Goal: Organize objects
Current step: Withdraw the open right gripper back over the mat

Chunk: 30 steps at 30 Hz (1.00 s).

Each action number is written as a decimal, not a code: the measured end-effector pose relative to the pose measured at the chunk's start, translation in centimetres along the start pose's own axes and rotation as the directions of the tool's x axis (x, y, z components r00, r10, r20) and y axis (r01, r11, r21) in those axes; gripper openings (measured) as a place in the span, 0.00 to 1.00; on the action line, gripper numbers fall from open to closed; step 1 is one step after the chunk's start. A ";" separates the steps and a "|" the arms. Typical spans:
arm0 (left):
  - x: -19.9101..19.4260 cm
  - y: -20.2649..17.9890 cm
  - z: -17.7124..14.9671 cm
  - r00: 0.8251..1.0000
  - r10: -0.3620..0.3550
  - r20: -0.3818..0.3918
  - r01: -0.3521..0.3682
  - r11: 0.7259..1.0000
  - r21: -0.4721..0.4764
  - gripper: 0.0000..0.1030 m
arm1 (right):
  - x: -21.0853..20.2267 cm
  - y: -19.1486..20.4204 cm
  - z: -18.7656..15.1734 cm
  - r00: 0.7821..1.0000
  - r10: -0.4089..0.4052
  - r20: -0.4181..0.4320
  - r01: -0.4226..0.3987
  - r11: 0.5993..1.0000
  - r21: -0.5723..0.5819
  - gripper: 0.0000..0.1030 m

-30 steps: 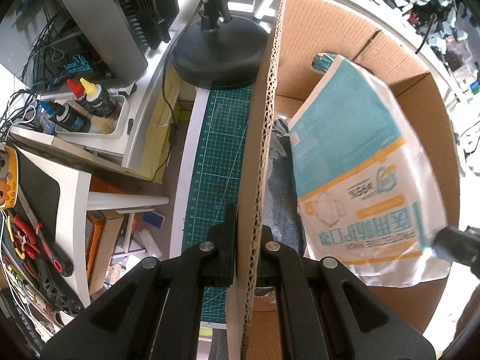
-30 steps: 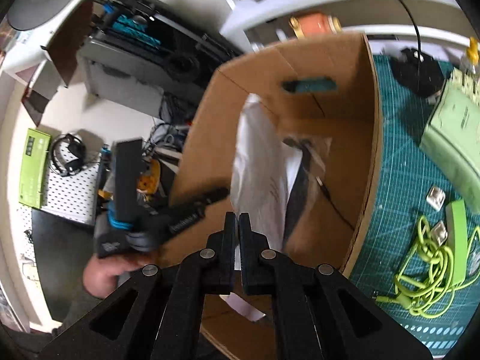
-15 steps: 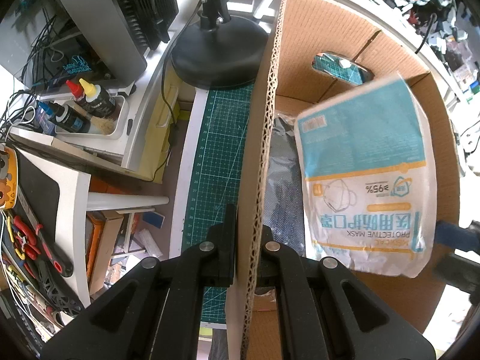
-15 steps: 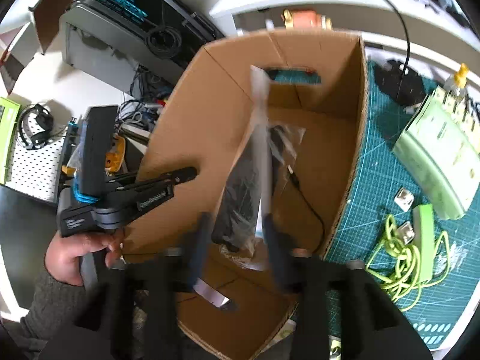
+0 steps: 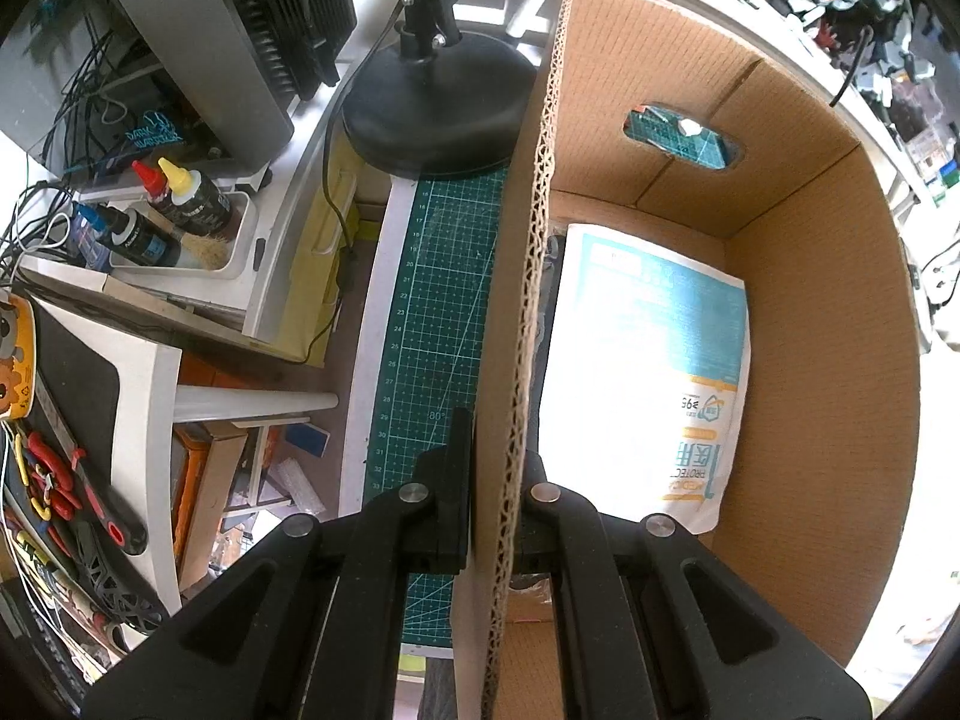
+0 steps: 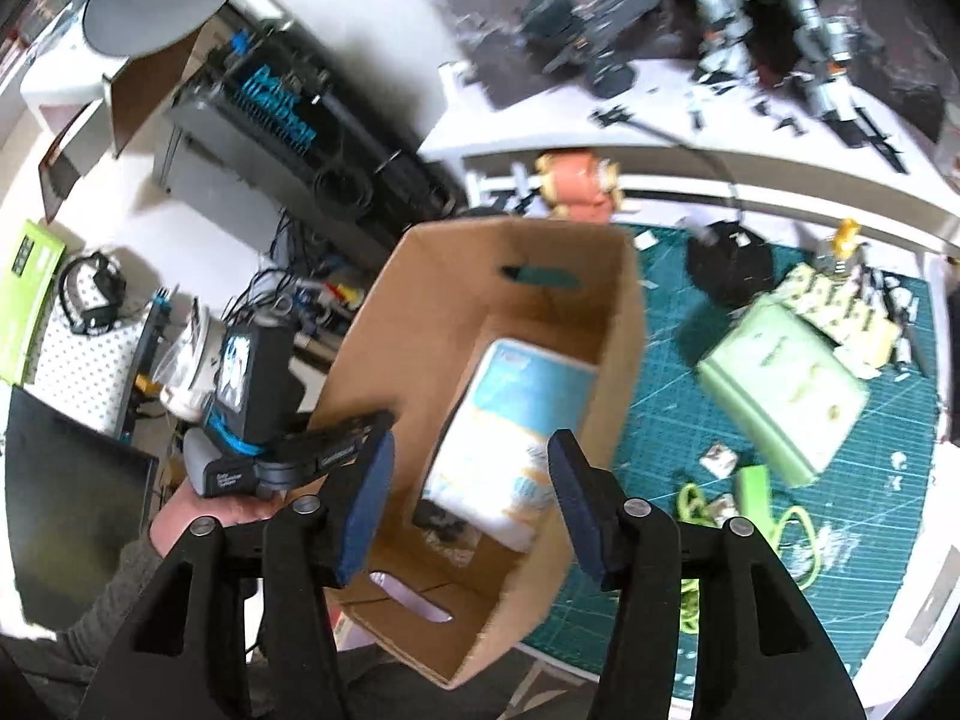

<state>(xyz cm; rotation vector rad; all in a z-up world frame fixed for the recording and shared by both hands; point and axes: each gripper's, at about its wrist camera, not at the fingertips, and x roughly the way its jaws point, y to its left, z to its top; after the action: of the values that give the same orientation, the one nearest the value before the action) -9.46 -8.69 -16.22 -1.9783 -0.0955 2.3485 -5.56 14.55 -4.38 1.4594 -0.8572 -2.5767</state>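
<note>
The side wall of the cardboard box (image 5: 840, 360) is pinched between the nearly closed fingers of the left gripper (image 5: 495, 468), one finger outside over the green cutting mat (image 5: 444, 300) and one inside the box. The right gripper (image 6: 468, 480) is held above the open box with its jaws opening and nothing between them — the blue pads (image 6: 366, 498) stand clear of everything. The mask packet (image 5: 654, 360) is seen lying flat on the box floor, on top of a dark bagged item (image 6: 444, 525) whose contents cannot be made out; the packet's long axis runs along the length of the box, its teal end toward the end wall with the handle cut-out (image 5: 684, 132) and its printed end toward the opposite end. The box is set on the cutting mat at the edge of a white desk. In the left wrist view alone, a black lamp base (image 5: 438, 114), a tray of glue bottles (image 5: 174, 222) and red-handled tools (image 5: 60, 480) are shown beside the desk. In the right wrist view alone, the person's hand (image 6: 204, 516) on the left gripper's handle, a pale green box (image 6: 786, 384), a lime cable (image 6: 720, 516) and model figures (image 6: 750, 18) on a shelf are visible — though that view is motion-blurred.
</note>
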 end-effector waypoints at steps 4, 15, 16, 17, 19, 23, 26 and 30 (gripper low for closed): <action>0.0 0.0 0.0 1.000 0.001 -0.001 -0.001 1.000 0.001 0.04 | -0.9 -1.8 0.3 0.999 -0.038 0.019 0.037 0.999 0.033 0.59; 0.0 -0.1 0.2 1.000 0.002 -0.002 -0.002 1.000 0.002 0.04 | -2.5 -6.6 -0.2 0.988 -0.143 0.055 0.138 0.986 0.096 0.76; 0.0 -0.1 0.2 1.000 0.002 -0.002 -0.002 1.000 0.002 0.04 | -2.6 -7.0 -0.3 0.987 -0.154 0.055 0.148 0.984 0.100 0.76; 0.0 -0.1 0.2 1.000 0.002 -0.002 -0.002 1.000 0.002 0.04 | -2.5 -7.5 -0.3 0.985 -0.166 0.053 0.160 0.982 0.103 0.76; 0.0 -0.1 0.2 1.000 0.001 -0.002 -0.001 1.000 0.001 0.04 | -2.6 -8.3 -0.4 0.978 -0.200 0.051 0.193 0.975 0.111 0.76; 0.0 -0.1 0.3 1.000 -0.003 -0.004 0.003 1.000 -0.001 0.04 | -2.6 -9.6 -0.5 0.966 -0.251 0.057 0.243 0.963 0.115 0.76; 0.0 -0.1 0.3 1.000 -0.003 -0.003 0.003 1.000 0.000 0.04 | -2.8 -10.3 -0.8 0.956 -0.285 0.068 0.276 0.954 0.117 0.76; 0.0 -0.1 0.3 1.000 -0.002 -0.004 0.002 1.000 0.000 0.04 | -2.8 -10.5 -1.0 0.941 -0.329 0.076 0.321 0.941 0.106 0.76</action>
<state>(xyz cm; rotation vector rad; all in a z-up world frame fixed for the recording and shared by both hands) -9.77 -8.63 -16.18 -1.9817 -0.0977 2.3436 -0.95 23.84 -7.80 1.6434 -0.8158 -2.8983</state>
